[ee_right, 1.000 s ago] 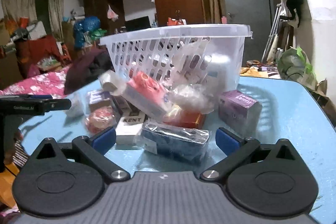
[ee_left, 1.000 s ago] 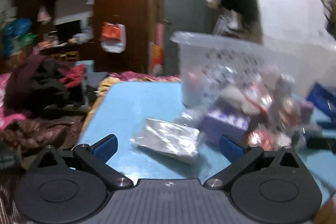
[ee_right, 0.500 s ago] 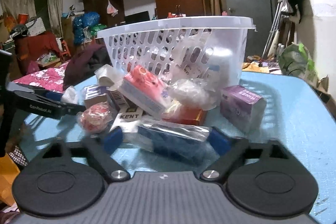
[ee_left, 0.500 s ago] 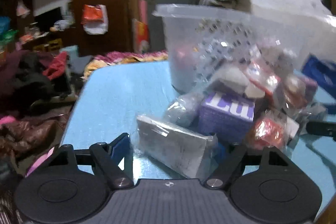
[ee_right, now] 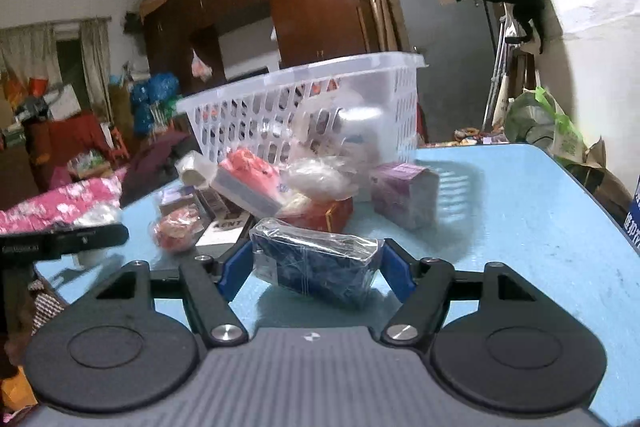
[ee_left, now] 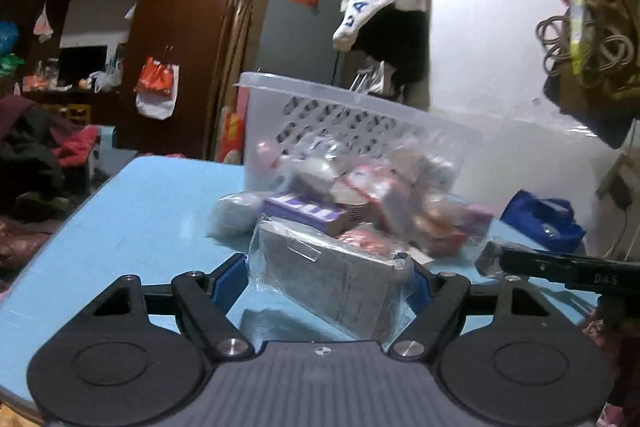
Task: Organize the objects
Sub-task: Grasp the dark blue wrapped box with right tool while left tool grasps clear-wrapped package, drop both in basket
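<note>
In the left wrist view my left gripper [ee_left: 320,279] is shut on a grey box in clear wrap [ee_left: 332,291], with a blue pad pressed on each side of it. In the right wrist view my right gripper [ee_right: 316,269] is shut on a dark blue box in clear wrap [ee_right: 320,267], which is tilted with a shadow under it. Behind both stands a white slotted basket [ee_left: 320,89] [ee_right: 304,75] holding some items. A pile of small packets lies in front of it on the light blue table [ee_right: 520,227].
The pile holds a purple box [ee_right: 404,195], a red box [ee_right: 324,217], a pink pack [ee_right: 248,179], a KENT carton [ee_right: 226,227] and a red wrapped ball [ee_right: 176,231]. A blue bag [ee_left: 544,219] lies at the right. Each gripper's arm shows in the other's view.
Both grippers went from wide open to closed, the left on the grey wrapped box and the right on the dark blue one. Both moved in closer and both views have tilted.
</note>
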The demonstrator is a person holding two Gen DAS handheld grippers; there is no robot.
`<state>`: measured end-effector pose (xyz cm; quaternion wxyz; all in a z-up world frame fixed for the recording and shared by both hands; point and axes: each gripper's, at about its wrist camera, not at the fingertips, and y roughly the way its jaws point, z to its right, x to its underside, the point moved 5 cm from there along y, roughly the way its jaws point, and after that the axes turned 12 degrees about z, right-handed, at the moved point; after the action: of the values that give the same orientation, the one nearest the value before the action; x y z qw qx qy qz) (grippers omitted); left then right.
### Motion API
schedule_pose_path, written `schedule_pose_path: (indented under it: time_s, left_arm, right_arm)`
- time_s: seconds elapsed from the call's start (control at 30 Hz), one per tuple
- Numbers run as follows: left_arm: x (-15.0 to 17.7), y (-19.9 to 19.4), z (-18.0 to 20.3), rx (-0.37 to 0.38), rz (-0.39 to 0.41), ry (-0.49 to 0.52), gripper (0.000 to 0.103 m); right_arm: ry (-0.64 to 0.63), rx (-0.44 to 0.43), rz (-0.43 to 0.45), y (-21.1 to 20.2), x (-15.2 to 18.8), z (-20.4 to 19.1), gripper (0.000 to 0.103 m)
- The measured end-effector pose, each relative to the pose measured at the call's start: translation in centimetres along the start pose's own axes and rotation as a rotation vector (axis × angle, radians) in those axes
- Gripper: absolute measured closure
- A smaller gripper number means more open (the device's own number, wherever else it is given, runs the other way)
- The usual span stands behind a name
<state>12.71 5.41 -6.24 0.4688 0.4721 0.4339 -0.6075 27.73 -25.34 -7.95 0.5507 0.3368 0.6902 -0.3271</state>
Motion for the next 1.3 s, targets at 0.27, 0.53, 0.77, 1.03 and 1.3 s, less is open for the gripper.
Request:
schedule_pose_path:
  time_s: [0.27, 0.53, 0.77, 1.03, 1.3]
  left_arm:
    - [0.5, -0.3, 1.3, 0.006, 0.059, -0.005, 0.022]
    - [0.8, -0.5, 1.2, -0.004, 0.070, -0.025, 0.022]
    - [0.3, -1.0, 1.0, -0.014, 0.097, -0.041, 0.022]
    - [-3.4, 0.0, 1.6, 0.032, 0.137, -0.028, 0.022]
    - [-15.8, 11.1, 3.0, 0.016, 0.112, 0.046, 0.022]
  right_arm:
    - [0.004, -0.025, 0.036, -0.3, 0.0, 0.1, 0.031]
    - [0.011, -0.034, 0.061, -0.7, 0.1, 0.2, 0.031]
    - [0.057, -0.054, 0.136, -1.8, -1.3, 0.9, 0.031]
    - [0.026, -0.055, 0.205, -1.9, -4.5, 0.9, 0.031]
    - [-0.183, -0.091, 0.221, 7.2, -15.2, -2.3, 0.030]
